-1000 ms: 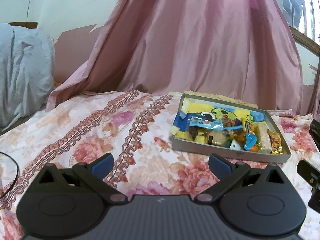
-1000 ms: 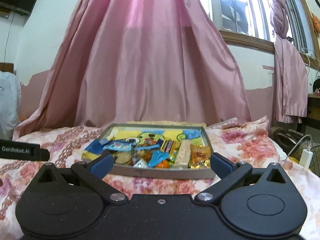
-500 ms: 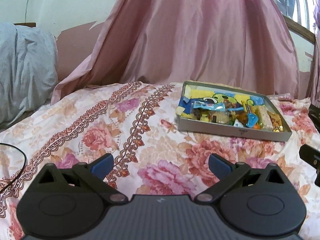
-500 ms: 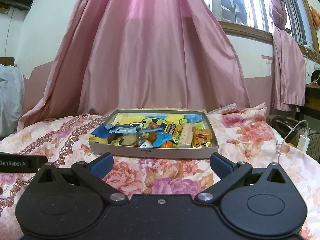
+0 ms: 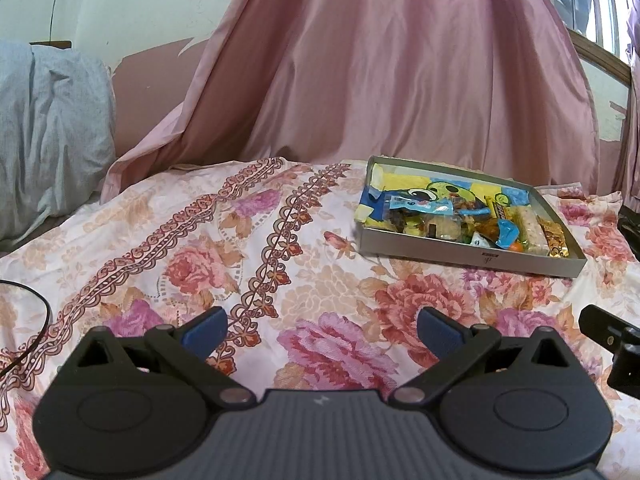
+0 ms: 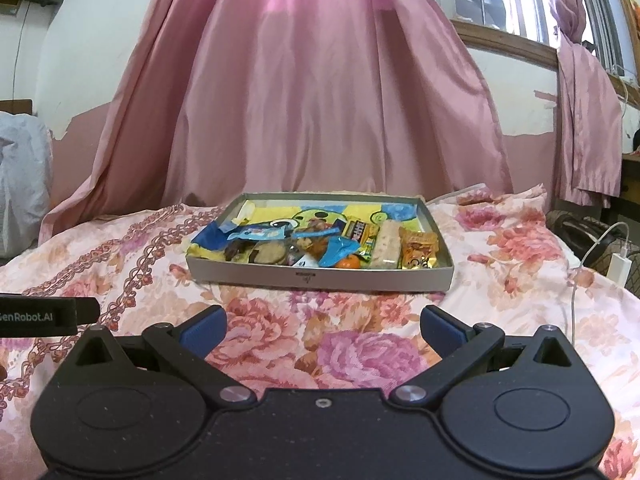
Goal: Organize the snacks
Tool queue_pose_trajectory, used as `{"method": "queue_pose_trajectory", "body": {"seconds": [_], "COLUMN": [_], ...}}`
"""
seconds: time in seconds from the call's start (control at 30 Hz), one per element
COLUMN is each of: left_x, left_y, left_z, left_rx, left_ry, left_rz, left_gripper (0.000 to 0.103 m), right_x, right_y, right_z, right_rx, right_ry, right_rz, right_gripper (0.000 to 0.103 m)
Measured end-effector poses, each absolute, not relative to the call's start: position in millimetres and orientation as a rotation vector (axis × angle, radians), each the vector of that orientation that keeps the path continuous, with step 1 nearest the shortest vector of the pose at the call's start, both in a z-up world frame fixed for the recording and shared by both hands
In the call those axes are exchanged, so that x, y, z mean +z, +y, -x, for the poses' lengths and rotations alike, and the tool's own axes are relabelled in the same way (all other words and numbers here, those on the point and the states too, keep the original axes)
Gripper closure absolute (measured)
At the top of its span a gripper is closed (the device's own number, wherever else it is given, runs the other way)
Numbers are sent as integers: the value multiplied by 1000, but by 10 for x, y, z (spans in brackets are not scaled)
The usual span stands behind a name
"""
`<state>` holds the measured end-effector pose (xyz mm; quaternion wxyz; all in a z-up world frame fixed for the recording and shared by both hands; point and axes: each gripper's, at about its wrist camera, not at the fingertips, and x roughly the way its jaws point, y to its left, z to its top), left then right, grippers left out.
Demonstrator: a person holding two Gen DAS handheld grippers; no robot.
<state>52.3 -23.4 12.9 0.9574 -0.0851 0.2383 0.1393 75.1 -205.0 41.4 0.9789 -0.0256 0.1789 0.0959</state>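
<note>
Your snacks all sit in the tray on the bed — both hand-held grippers, left and right, wide and empty — little looks left.

Your right tongs hang spread and empty over the floral bed. The snack tray sits ahead, well apart.

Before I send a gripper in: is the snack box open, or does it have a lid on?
Open. The snack box has no lid on it; the wrapped snacks inside show plainly in both wrist views.
</note>
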Motion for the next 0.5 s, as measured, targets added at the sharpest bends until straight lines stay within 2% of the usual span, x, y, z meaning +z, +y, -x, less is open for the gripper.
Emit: {"method": "queue_pose_trajectory", "body": {"seconds": [0.5], "left_x": [127], "left_y": [-192], "left_z": [-516], "left_rx": [289], "left_ry": [480], "left_rz": [178], "left_gripper": [0], "right_x": [380], "right_y": [-2018], "right_z": [-754], "right_rx": [206], "right_ry": [382], "right_rz": [55], "right_gripper": [1]}}
